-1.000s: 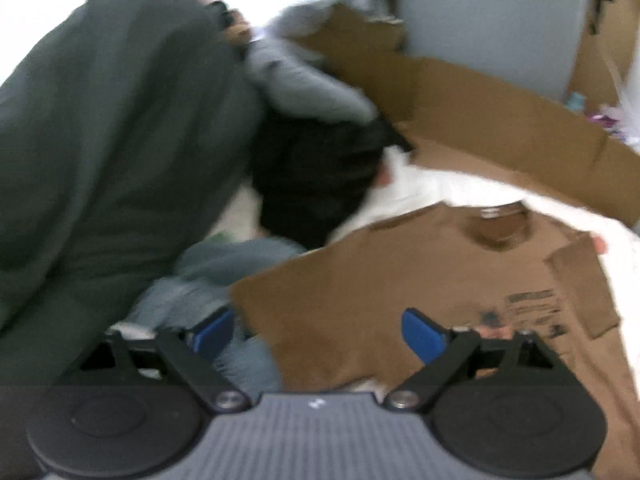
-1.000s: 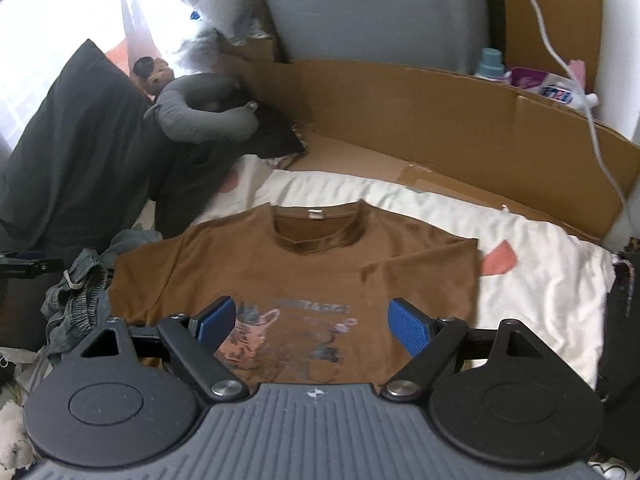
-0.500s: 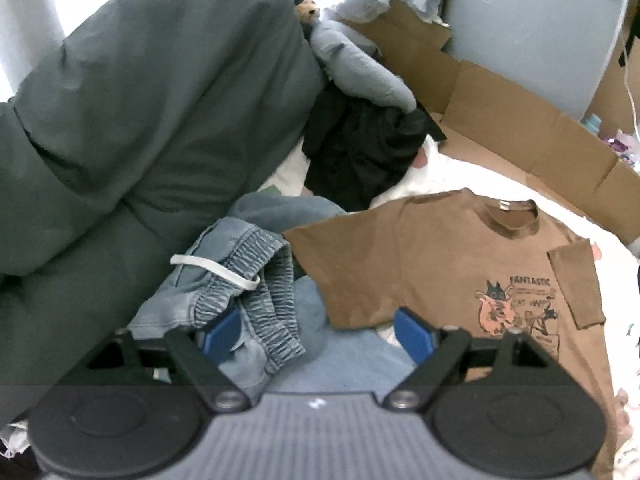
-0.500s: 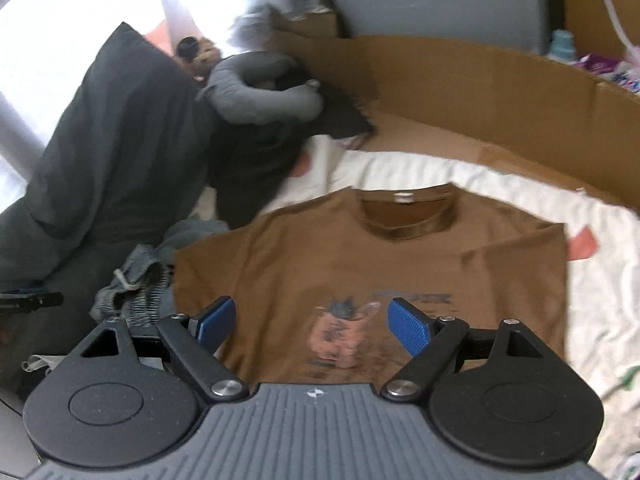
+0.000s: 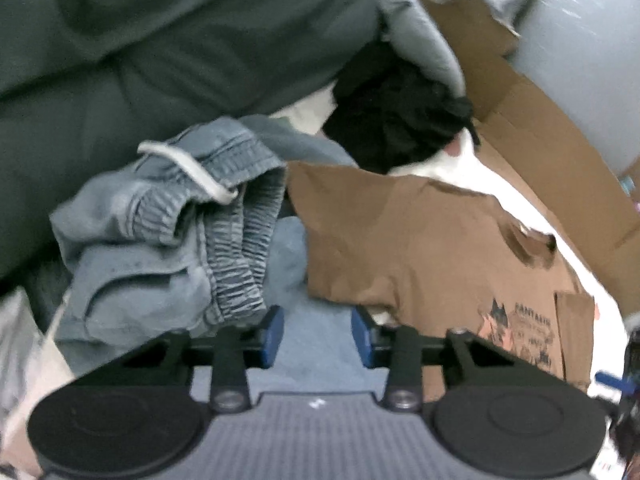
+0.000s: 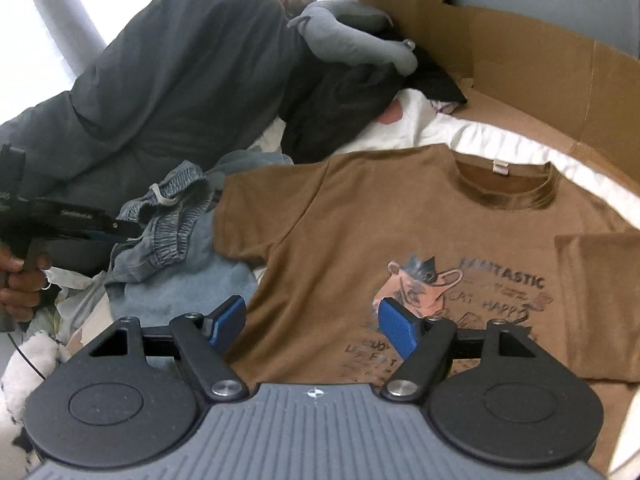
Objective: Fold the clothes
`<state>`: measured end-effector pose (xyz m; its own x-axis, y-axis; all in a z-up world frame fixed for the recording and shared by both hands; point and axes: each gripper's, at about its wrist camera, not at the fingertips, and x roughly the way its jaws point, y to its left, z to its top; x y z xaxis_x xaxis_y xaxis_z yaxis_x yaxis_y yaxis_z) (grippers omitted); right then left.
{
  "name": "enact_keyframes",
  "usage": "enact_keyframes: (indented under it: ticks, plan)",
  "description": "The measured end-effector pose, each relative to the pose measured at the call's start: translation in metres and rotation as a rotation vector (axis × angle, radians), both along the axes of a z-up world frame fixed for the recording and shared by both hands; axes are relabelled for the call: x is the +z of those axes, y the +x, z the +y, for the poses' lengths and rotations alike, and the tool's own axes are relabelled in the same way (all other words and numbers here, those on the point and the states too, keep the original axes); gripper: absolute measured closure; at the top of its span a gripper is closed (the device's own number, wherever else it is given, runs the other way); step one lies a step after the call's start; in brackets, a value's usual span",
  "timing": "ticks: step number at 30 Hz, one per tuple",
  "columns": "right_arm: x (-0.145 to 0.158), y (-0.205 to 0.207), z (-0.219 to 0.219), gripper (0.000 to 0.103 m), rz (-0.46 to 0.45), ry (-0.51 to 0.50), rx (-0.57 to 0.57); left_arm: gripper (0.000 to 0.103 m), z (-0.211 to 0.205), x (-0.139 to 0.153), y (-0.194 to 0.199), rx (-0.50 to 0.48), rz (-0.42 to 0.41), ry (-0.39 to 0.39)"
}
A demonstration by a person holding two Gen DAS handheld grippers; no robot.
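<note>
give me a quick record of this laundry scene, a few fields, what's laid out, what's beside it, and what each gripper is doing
laid out: brown T-shirt, front up, one sleeve folded in over the print
surface: white sheet
beside it: crumpled blue jeans at the shirt's spread sleeve
behind: dark pillow, grey plush toy, cardboard
left gripper: jaws closing over light blue fabric, grip not confirmed
right gripper: jaws closing slightly, wide apart, over the shirt's lower part, nothing held

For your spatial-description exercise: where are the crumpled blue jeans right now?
In the right wrist view the blue jeans lie bunched at centre-left, just left of the brown T-shirt sleeve and below the dark grey duvet.
</note>
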<state>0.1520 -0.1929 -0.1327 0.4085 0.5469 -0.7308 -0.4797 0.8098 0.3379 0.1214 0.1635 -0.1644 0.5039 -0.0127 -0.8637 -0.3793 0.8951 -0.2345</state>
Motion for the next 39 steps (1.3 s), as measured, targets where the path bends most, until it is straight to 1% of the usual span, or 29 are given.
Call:
enact_keyframes:
  ticks: [1, 3, 5, 6, 8, 9, 11, 13, 17, 20, 24, 26, 28, 30, 31, 34, 38, 39]
  plan:
    - [-0.007, -0.001, 0.001, 0.025, 0.001, 0.011, -0.004, 0.066, 0.002, -0.005, 0.001, 0.020, -0.002, -0.014]
    - [-0.022, -0.001, 0.002, 0.029, 0.002, 0.035, -0.023, 0.066, 0.001, -0.014, 0.003, 0.031, -0.011, -0.024]
    - [-0.036, 0.001, 0.004, 0.037, -0.001, 0.059, -0.043, 0.066, 0.000, -0.022, 0.007, 0.042, -0.029, -0.040]
    - [-0.044, 0.002, 0.006, 0.038, -0.002, 0.072, -0.053, 0.066, 0.001, -0.028, 0.009, 0.054, -0.032, -0.059]
    - [-0.058, 0.005, 0.009, 0.047, 0.010, 0.103, -0.081, 0.069, 0.003, -0.035, 0.015, 0.073, -0.033, -0.083]
    - [-0.063, 0.005, 0.009, 0.050, 0.020, 0.122, -0.092, 0.071, 0.004, -0.038, 0.017, 0.084, -0.032, -0.089]
    - [-0.073, 0.006, 0.011, 0.061, 0.035, 0.158, -0.111, 0.073, 0.007, -0.047, 0.023, 0.110, -0.022, -0.104]
    - [-0.079, 0.003, 0.010, 0.067, 0.033, 0.189, -0.123, 0.075, 0.010, -0.060, 0.027, 0.146, -0.010, -0.138]
    - [-0.090, -0.001, 0.008, 0.067, 0.047, 0.208, -0.144, 0.086, 0.014, -0.086, 0.035, 0.225, 0.013, -0.221]
    - [-0.096, -0.005, 0.004, 0.067, 0.056, 0.219, -0.159, 0.092, 0.016, -0.103, 0.036, 0.286, 0.001, -0.282]
    - [-0.102, -0.011, -0.005, 0.067, 0.051, 0.240, -0.184, 0.094, 0.017, -0.120, 0.035, 0.350, 0.005, -0.321]
    - [-0.104, -0.013, -0.007, 0.067, 0.049, 0.236, -0.186, 0.094, 0.016, -0.126, 0.034, 0.361, 0.001, -0.332]
    - [-0.107, -0.013, -0.009, 0.067, 0.051, 0.233, -0.186, 0.092, 0.015, -0.132, 0.034, 0.374, -0.003, -0.343]
    - [-0.110, -0.013, -0.012, 0.067, 0.059, 0.234, -0.193, 0.090, 0.013, -0.138, 0.034, 0.392, -0.003, -0.334]
    - [-0.112, -0.014, -0.013, 0.067, 0.061, 0.236, -0.200, 0.089, 0.014, -0.141, 0.034, 0.405, -0.012, -0.341]
    - [-0.118, -0.014, -0.017, 0.067, 0.068, 0.244, -0.222, 0.084, 0.018, -0.148, 0.031, 0.459, -0.054, -0.373]
    - [-0.121, -0.014, -0.018, 0.067, 0.068, 0.237, -0.222, 0.069, 0.019, -0.151, 0.029, 0.485, -0.096, -0.417]
    - [-0.121, -0.014, -0.019, 0.067, 0.071, 0.237, -0.224, 0.067, 0.019, -0.152, 0.031, 0.485, -0.093, -0.413]
